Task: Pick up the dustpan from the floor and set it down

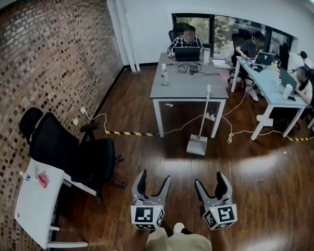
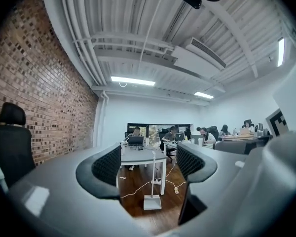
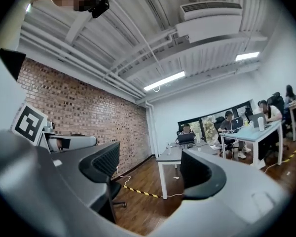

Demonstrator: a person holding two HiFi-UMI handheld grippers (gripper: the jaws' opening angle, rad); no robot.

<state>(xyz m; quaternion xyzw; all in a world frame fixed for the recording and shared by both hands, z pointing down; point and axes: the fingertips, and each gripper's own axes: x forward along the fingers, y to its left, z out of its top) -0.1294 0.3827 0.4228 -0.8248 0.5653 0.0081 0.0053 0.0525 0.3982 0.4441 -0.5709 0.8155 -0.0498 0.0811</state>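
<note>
A grey dustpan (image 1: 197,144) with a long upright white handle (image 1: 205,111) stands on the wooden floor in front of the grey table (image 1: 186,85). The same dustpan (image 2: 152,202) shows small between the left jaws in the left gripper view. My left gripper (image 1: 153,183) and right gripper (image 1: 211,182) hang side by side, well short of the dustpan, both open and holding nothing. The right gripper (image 3: 153,169) faces the brick wall side, and the dustpan is out of its view.
A black office chair (image 1: 73,153) and a small white table (image 1: 36,200) stand at the left by the brick wall. Yellow-black tape (image 1: 128,133) and cables (image 1: 240,132) lie on the floor. People sit at the grey table and at the right desks (image 1: 272,85).
</note>
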